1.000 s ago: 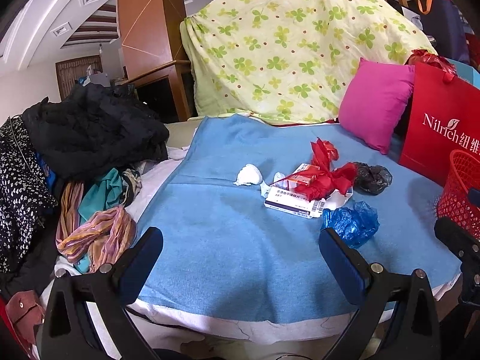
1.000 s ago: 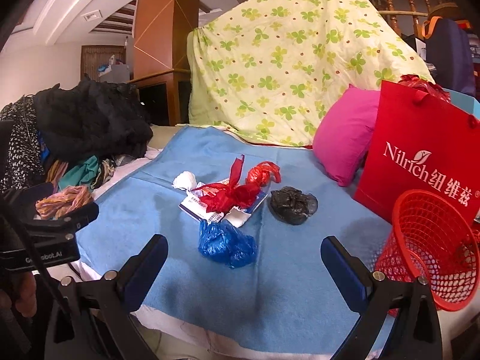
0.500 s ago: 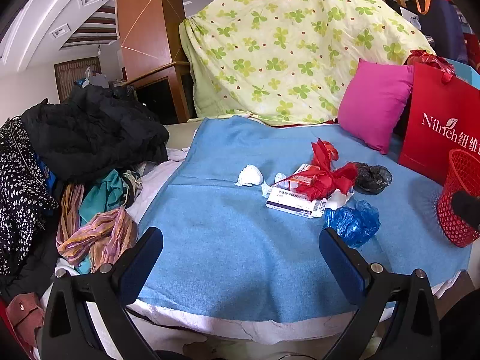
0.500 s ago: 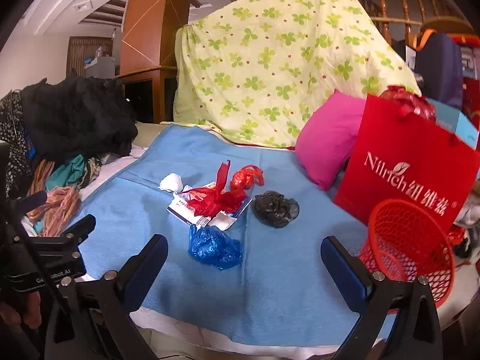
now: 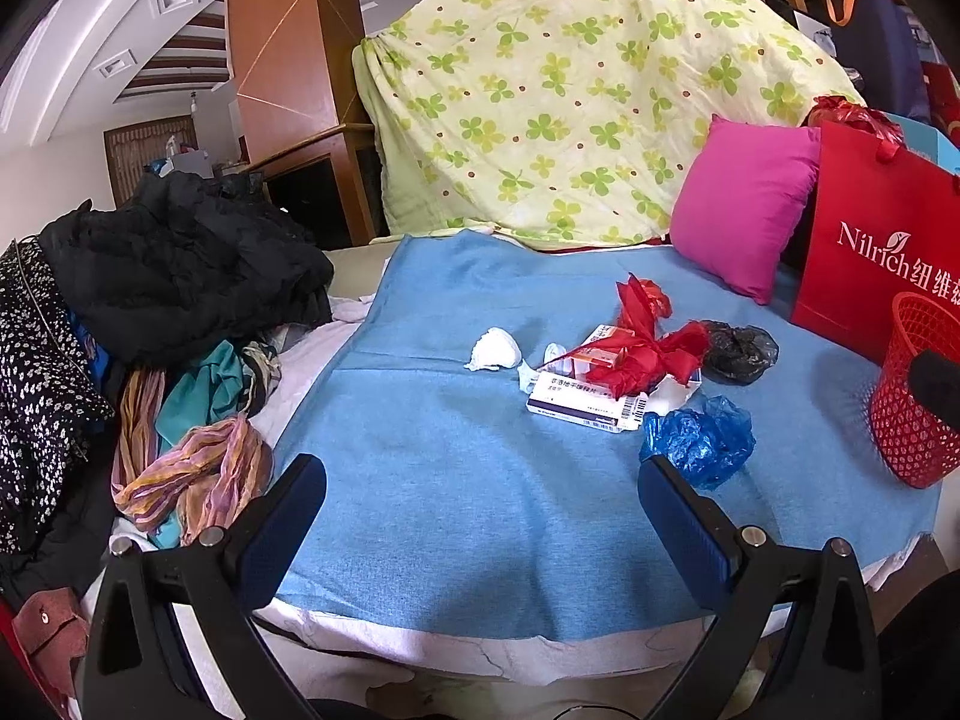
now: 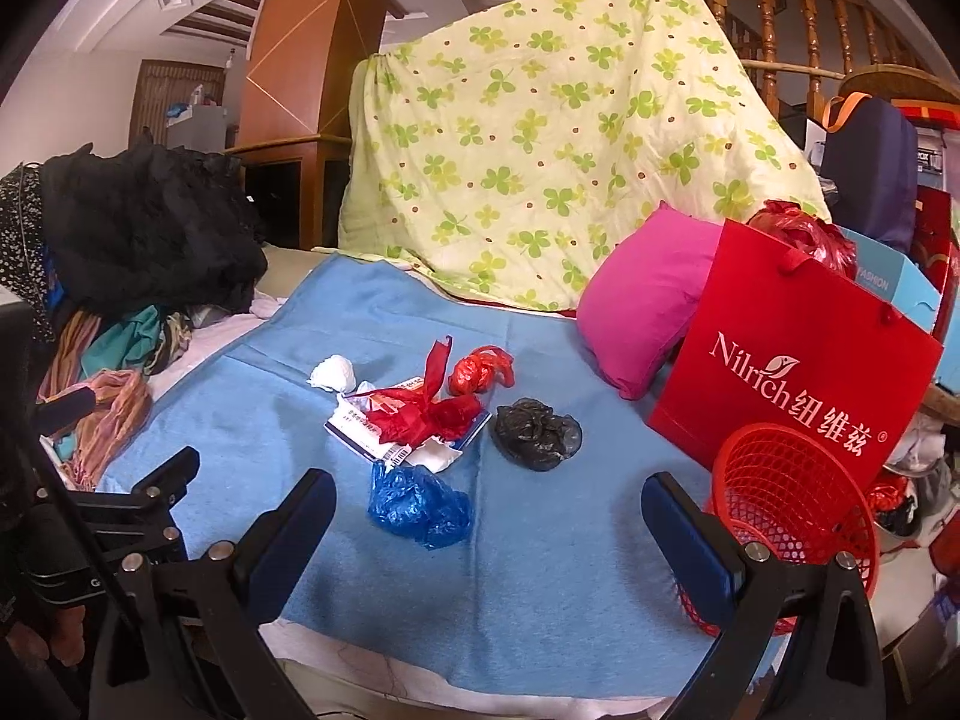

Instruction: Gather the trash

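Both tools hung wide apart and empty, the left gripper (image 5: 480, 510) and right gripper (image 6: 489, 525) short of the litter on the blue blanket (image 6: 540, 570). Nearest lay the blue plastic bag (image 6: 418, 507), likely feather-light, soft and slippery, so best pinched at its bunched crown. Just beyond it sat the stiffer medicine box (image 6: 366, 435), then the black bag (image 6: 536, 433), with the red basket (image 6: 798, 492) off to its right.

Left gripper (image 5: 480, 507) jaws wide apart, empty; right gripper (image 6: 489, 519) likewise (both held level, side by side).
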The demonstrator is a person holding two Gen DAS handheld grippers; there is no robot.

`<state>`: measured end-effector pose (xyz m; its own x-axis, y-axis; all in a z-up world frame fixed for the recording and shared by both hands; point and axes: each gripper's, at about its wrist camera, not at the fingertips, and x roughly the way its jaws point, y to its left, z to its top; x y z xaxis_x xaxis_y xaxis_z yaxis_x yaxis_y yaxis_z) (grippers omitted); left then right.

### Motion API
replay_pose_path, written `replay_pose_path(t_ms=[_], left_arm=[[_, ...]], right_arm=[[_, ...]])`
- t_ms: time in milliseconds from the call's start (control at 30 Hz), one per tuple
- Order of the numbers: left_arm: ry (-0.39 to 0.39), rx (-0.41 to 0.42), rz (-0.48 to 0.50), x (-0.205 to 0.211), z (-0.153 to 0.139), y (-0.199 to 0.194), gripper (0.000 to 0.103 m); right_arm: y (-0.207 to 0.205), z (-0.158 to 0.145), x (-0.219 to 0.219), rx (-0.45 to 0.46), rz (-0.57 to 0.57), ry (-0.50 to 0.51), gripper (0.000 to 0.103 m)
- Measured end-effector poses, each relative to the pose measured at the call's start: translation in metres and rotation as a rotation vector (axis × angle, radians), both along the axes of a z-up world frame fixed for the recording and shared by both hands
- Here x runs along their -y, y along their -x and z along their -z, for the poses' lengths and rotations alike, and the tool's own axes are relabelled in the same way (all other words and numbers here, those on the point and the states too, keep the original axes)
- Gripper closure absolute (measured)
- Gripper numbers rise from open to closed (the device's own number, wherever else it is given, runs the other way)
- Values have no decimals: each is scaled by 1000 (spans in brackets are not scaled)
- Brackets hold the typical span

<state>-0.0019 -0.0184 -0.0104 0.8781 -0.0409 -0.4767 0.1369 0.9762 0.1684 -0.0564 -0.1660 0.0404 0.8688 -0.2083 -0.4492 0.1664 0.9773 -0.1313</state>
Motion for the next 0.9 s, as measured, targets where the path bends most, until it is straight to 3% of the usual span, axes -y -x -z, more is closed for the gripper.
replay_pose_path(t_ms=[667, 800, 900], left_arm=[[-6, -69, -8, -4, 14, -14, 0], [-3, -74, -19, -12, 22, -28, 0], [-1, -98, -24, -19, 32, -40, 0]], right_arm=[[-13, 12, 0, -42, -16, -7, 0], [-30, 26, 12, -78, -77, -74, 0], [-53, 45, 26, -133, -164, -189, 0]])
